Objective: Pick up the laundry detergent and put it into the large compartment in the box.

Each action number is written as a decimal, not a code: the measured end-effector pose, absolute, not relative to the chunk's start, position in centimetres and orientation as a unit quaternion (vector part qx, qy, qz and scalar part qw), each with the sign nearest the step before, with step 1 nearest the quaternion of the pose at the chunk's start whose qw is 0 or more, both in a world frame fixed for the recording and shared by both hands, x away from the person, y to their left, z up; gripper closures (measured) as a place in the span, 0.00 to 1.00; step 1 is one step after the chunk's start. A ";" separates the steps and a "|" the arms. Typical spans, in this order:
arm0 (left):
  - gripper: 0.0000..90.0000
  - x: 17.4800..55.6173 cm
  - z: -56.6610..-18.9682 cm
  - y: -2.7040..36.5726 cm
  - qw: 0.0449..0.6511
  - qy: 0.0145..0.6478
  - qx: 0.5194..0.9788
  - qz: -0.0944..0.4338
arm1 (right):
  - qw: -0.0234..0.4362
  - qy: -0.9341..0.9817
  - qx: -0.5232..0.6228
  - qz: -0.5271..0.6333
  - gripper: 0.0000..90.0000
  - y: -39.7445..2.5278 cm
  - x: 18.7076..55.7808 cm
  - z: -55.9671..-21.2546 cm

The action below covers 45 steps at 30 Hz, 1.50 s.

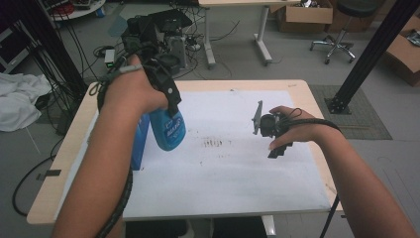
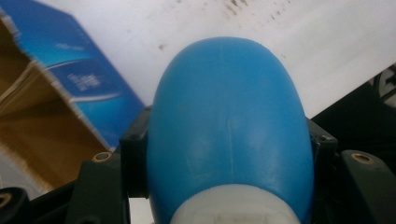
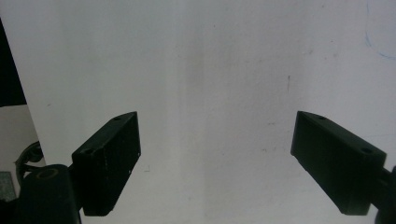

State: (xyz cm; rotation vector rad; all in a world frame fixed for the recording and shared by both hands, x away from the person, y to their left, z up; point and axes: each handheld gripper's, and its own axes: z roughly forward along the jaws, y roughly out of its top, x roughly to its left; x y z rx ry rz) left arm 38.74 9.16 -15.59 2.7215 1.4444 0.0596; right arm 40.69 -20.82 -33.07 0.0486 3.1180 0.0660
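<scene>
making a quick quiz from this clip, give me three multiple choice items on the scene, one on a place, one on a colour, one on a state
1. Where does the open box stand?
A. by the mat's left edge
B. at the mat's right edge
C. on the floor

2. What colour is the bottle?
A. red
B. blue
C. green

3. How is the right gripper?
A. shut on the bottle
B. shut on a cloth
C. open, holding nothing

Answers: 1 A, the high view shows it on the white mat beside the left forearm. 2 B, blue in both views. 3 C, its jaws stand wide apart over bare mat, while the left gripper clamps the bottle.
</scene>
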 end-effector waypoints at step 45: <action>0.43 40.2 -9.1 23.0 0.031 0.653 0.755 0.047 | 0.017 1.000 0.000 0.017 0.18 -19.8 40.1 -32.9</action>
